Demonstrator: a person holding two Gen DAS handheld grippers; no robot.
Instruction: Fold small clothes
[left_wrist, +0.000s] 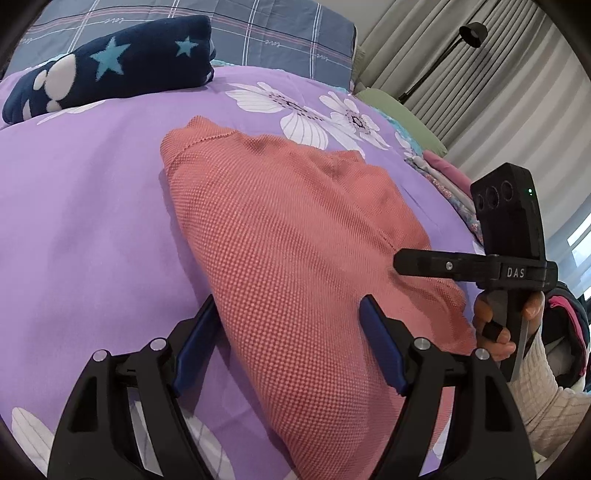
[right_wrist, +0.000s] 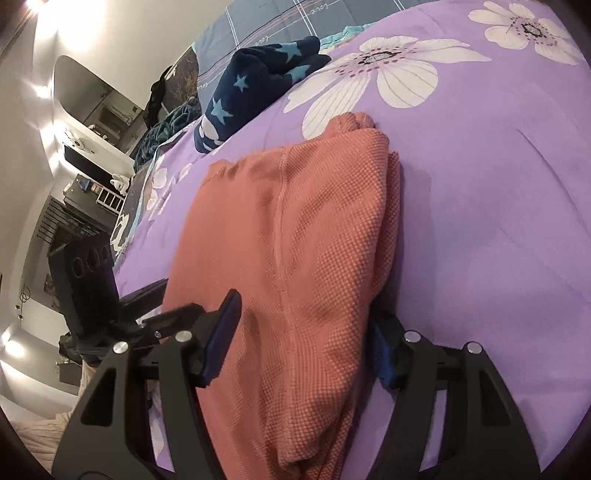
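**Inspector:** State of both claws?

**Operator:** My left gripper (left_wrist: 291, 343) is spread, straddling the near end of the salmon garment (left_wrist: 295, 236). My right gripper (right_wrist: 301, 341) is spread likewise, pinching nothing. The garment lies part-folded on the purple bedspread (left_wrist: 92, 206).

**Inspector:** Risk?

**Operator:** A shallow pinch could take only the top layer, undoing the fold.

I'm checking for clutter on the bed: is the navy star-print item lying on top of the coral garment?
No. The navy star-print item lies apart from the coral garment, with bare purple bedspread between them.
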